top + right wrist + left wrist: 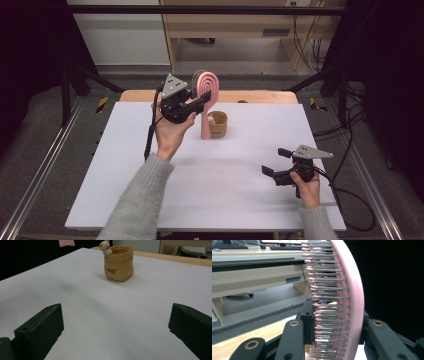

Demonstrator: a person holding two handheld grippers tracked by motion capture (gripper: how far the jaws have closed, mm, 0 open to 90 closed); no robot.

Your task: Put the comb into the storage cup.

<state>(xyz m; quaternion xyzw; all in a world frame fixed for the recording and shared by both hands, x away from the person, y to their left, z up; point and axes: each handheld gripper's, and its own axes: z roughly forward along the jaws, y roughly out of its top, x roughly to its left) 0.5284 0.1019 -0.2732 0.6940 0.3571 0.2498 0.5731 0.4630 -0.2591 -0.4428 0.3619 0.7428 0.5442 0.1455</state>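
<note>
Nearest you, at the lower right of the high view, your right hand-held gripper (271,162) sits low over the white surface (150,200), and its jaws are spread wide with nothing between them. In the right gripper view those two black jaws stand far apart at the bottom corners, with bare white surface showing between them. Your right hand (306,187) holds it near the front right part of the surface.

Farther out, your left hand (169,132) is raised above the left middle of the surface, sleeve coming in from the bottom edge. Your left hand-held gripper (200,100) is pinching the pink brush (207,102) at its head: in the left gripper view one jaw presses against the tips of the bristles (329,315) and the other bears on the smooth pink back (355,305). The brush stands roughly upright in the high view, head up and handle pointing down towards the surface.

Just beside the handle's lower end, on its right, stands a small tan pot (218,124) shaped like a sack, upright, with a little pale figure (105,246) at its rim.

Beyond the white surface, a wooden edge (250,96) shows, then the grey floor (240,80).
</note>
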